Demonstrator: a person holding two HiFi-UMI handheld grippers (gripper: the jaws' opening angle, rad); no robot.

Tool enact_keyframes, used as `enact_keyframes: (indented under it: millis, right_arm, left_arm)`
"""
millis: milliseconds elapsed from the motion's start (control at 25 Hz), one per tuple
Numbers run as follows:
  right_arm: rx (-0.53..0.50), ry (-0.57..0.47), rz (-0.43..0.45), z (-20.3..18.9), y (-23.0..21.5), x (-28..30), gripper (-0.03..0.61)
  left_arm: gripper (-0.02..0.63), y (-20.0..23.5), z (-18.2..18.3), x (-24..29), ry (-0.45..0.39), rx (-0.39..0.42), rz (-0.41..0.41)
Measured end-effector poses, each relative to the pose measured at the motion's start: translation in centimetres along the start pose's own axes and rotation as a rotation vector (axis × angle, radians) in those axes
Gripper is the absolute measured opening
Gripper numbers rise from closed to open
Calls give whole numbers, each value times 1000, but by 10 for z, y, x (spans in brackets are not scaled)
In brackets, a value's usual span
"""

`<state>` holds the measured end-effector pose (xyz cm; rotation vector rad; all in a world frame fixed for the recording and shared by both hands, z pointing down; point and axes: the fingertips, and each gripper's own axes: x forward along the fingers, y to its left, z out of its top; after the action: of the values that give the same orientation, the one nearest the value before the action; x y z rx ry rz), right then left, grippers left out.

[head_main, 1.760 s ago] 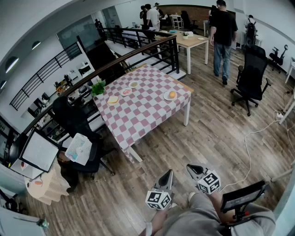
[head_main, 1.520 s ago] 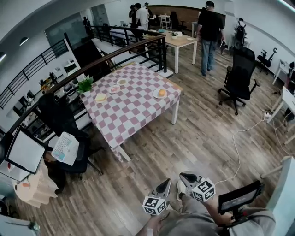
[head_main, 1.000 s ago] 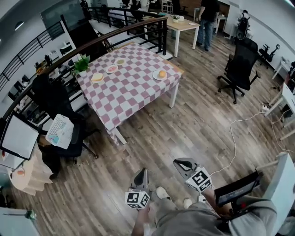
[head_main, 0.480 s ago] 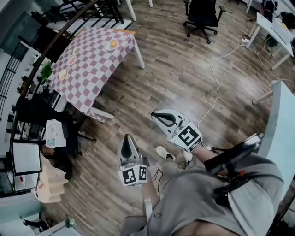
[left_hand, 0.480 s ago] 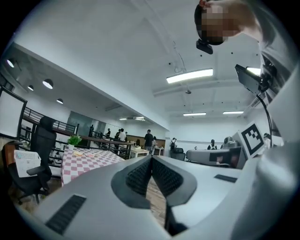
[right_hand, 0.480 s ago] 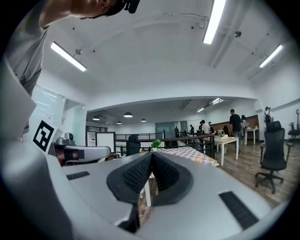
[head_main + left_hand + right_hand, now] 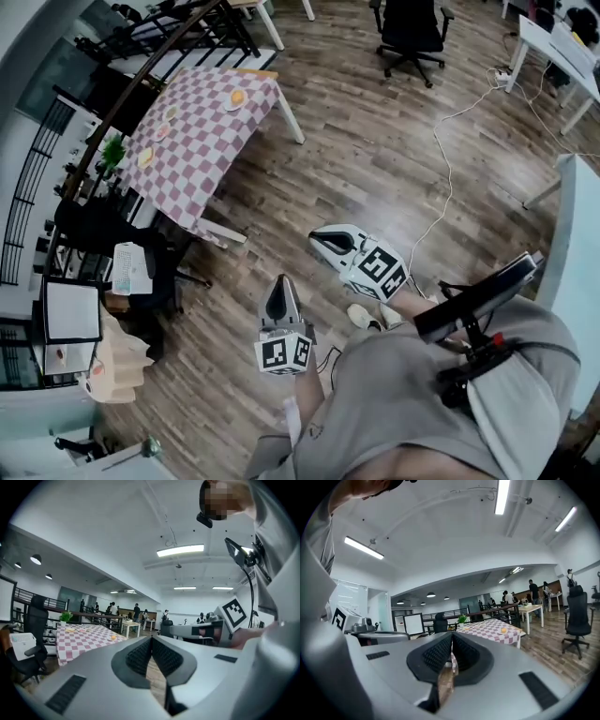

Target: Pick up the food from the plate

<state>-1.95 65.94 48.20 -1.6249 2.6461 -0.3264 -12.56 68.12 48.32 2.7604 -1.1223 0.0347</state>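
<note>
Left gripper (image 7: 280, 286) and right gripper (image 7: 319, 239): both clenched, pads meeting, nothing between them in either gripper view. Both are held level out in front of the person, over bare wood floor (image 7: 375, 159).

Step in hand, as I read it: approach only. No reach has begun; the grippers are well apart from the target.

Checked table (image 7: 202, 141) sits far off at upper left. Plate (image 7: 235, 97) near its corner carries the food (image 7: 237, 96), a round orange item. It also shows small in the left gripper view (image 7: 112, 638) and the right gripper view (image 7: 503, 631). Other plates (image 7: 161, 131) lie further along the cloth, towards a potted plant (image 7: 112, 150). Can't tell which plate the task means; the corner one looks easiest to reach.

Next move calls for: close the gap to the table, open one claw, line it up over the food, clamp gently.

Writing: none readable. Only square black-and-white codes on the marker cubes (image 7: 283, 352).
</note>
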Motion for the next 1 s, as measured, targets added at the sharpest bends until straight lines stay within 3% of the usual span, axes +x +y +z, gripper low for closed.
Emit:
enact_keyframes:
  millis: [200, 360, 480, 680, 800, 1000]
  right_arm:
    - [-56, 18, 4, 7, 8, 4, 14]
    - [-86, 9, -30, 11, 16, 13, 14]
    - [-117, 16, -52, 13, 11, 23, 14]
    - [-137, 17, -82, 15, 26, 38, 14]
    - [-132, 13, -93, 16, 30, 48, 14]
    - [-153, 25, -117, 20, 28, 59, 14]
  left_arm:
    - [11, 37, 3, -17, -60, -67, 110]
    - [11, 57, -7, -25, -84, -138, 128]
    - [11, 58, -5, -14, -126, -132, 80]
    - [11, 60, 8, 1, -167, -10, -71]
    - [11, 72, 15, 16, -150, 35, -94]
    - [11, 77, 19, 23, -135, 32, -106]
